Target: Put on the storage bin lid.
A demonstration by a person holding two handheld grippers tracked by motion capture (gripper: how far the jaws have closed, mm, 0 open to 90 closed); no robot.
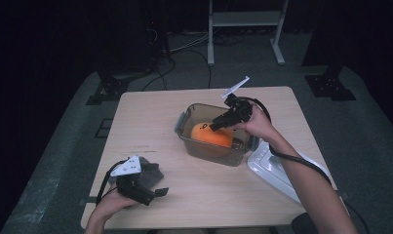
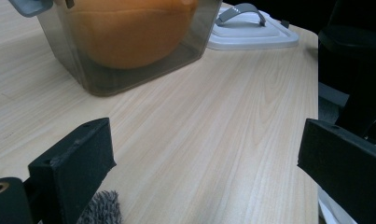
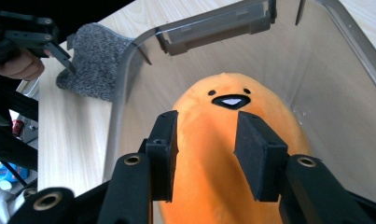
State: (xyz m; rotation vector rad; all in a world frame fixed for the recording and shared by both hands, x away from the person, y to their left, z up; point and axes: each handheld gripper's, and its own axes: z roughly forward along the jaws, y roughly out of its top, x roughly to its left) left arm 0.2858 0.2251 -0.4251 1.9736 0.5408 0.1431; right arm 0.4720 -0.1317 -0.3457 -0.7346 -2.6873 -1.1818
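Note:
An orange plush toy [image 3: 209, 205] with a small face lies inside a clear plastic container [image 1: 184, 123] in the middle of the table. My right gripper [image 3: 206, 149] hangs over the container with its jaws apart on either side of the plush's top; the pads do not visibly squeeze it. In the high view the right gripper [image 1: 216, 126] points down to the left onto the plush [image 1: 211, 135]. My left gripper [image 1: 160, 192] rests open near the table's front left, beside a grey fuzzy cloth [image 1: 151, 171]. Nothing lies between the left gripper's [image 2: 204, 163] jaws.
The container's white lid [image 1: 277, 168] lies on the table to the right of the container, near the right edge. Grey latch flaps [image 3: 213, 23] stick out from the container's rim. Bare wooden tabletop [image 2: 223, 116] stretches between the left gripper and the container.

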